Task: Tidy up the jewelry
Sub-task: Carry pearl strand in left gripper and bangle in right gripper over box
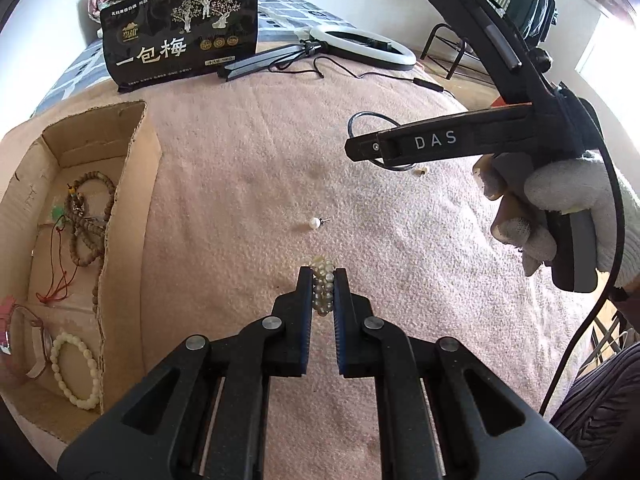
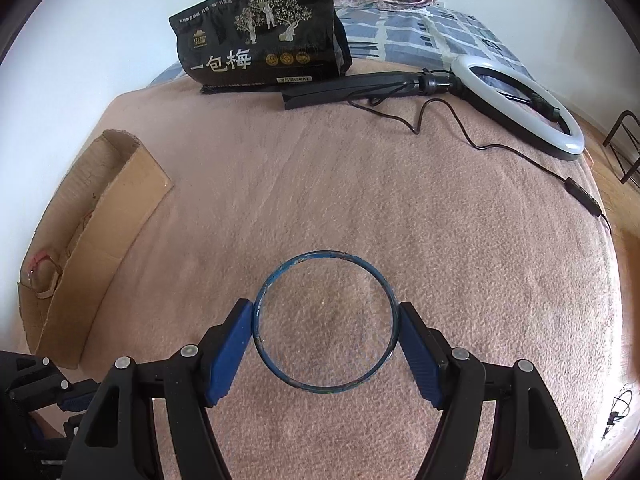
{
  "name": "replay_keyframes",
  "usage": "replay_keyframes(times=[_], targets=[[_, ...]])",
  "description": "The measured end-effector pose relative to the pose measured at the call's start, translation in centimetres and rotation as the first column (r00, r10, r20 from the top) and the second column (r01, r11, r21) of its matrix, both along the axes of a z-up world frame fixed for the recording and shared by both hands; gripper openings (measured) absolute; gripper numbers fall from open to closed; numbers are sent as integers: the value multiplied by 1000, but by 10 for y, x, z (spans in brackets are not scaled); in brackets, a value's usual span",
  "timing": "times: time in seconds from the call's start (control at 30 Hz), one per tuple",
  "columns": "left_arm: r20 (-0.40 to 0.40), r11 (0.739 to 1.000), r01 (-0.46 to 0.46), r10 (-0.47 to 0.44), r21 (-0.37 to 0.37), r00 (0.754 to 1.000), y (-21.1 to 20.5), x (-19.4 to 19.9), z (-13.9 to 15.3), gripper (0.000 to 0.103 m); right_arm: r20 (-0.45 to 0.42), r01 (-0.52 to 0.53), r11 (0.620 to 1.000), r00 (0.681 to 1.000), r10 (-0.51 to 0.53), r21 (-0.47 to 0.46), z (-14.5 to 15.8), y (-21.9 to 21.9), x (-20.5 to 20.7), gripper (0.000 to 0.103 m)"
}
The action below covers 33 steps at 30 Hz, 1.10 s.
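Note:
My left gripper is shut on a pearl bead bracelet, squeezed between its blue pads just above the pink blanket. A loose pearl stud earring lies a little ahead of it. My right gripper is shut on a thin blue bangle, held flat across its pads above the blanket; in the left wrist view it hovers at the upper right. A cardboard box on the left holds brown prayer beads, a white bead bracelet and a red cord.
A black snack bag stands at the back of the bed. A ring light with stand and trailing cable lies at the back right. A small brown bit lies on the blanket. The box also shows in the right wrist view.

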<state>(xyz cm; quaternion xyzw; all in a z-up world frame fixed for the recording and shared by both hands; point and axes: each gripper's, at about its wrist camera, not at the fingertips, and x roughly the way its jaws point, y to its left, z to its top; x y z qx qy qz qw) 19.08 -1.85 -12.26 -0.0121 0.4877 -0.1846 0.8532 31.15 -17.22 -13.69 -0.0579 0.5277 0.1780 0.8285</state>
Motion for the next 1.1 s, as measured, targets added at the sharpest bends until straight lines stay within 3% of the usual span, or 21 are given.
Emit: replay_keyframes(times=[0.37, 0.7, 1.1], targets=[[68, 998, -39, 42, -43, 997, 19, -7, 39, 7, 44, 0, 999, 999, -2, 34, 29, -11, -21, 74], [137, 992, -100, 109, -74, 985, 56, -14, 74, 7, 87, -53, 997, 995, 48, 63, 58, 7, -42, 74], [172, 976, -218, 220, -27, 960, 121, -25, 88, 7, 131, -167, 982, 979, 154, 93, 86, 58, -62, 74]])
